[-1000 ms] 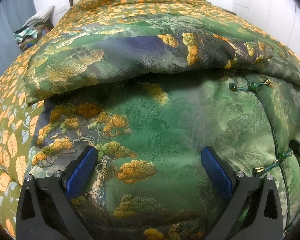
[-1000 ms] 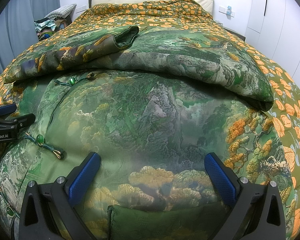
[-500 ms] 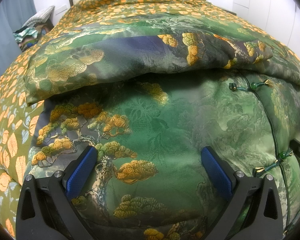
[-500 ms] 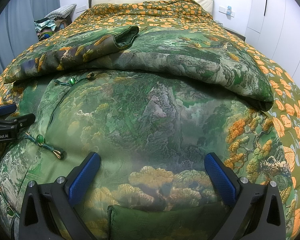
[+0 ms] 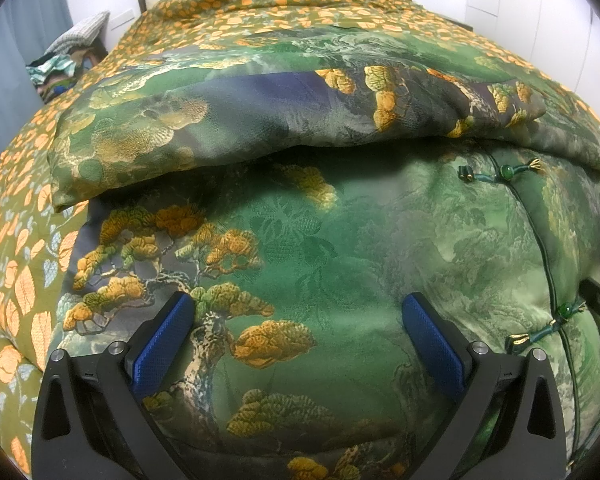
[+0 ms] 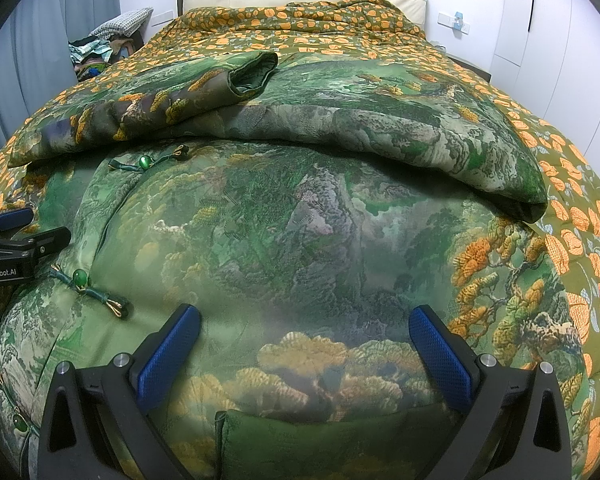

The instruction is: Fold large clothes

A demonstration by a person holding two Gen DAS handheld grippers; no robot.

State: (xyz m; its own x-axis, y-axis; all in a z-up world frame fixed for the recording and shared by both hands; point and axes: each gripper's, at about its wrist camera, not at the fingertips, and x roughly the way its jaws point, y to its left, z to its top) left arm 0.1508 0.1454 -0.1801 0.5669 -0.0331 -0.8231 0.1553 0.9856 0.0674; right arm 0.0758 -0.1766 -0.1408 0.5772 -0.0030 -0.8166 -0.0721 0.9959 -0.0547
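nothing has moved since the earlier frames: both grippers sit where they were. green jacket (image 5: 300, 248) lies flat on the bed (image 5: 16, 240) at its near edge, over the orange-leaf quilt, both sleeves (image 6: 172, 104) folded across the chest. left gripper (image 5: 296, 336) released, fingers spread, low over the jacket's left hem side. right gripper (image 6: 304, 340) released too, over the right hem side, beside the green-bead front closure (image 6: 80, 280).

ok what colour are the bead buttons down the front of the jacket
Glossy green beads on dark green cord loops with gold tips, clearest in the right wrist view.
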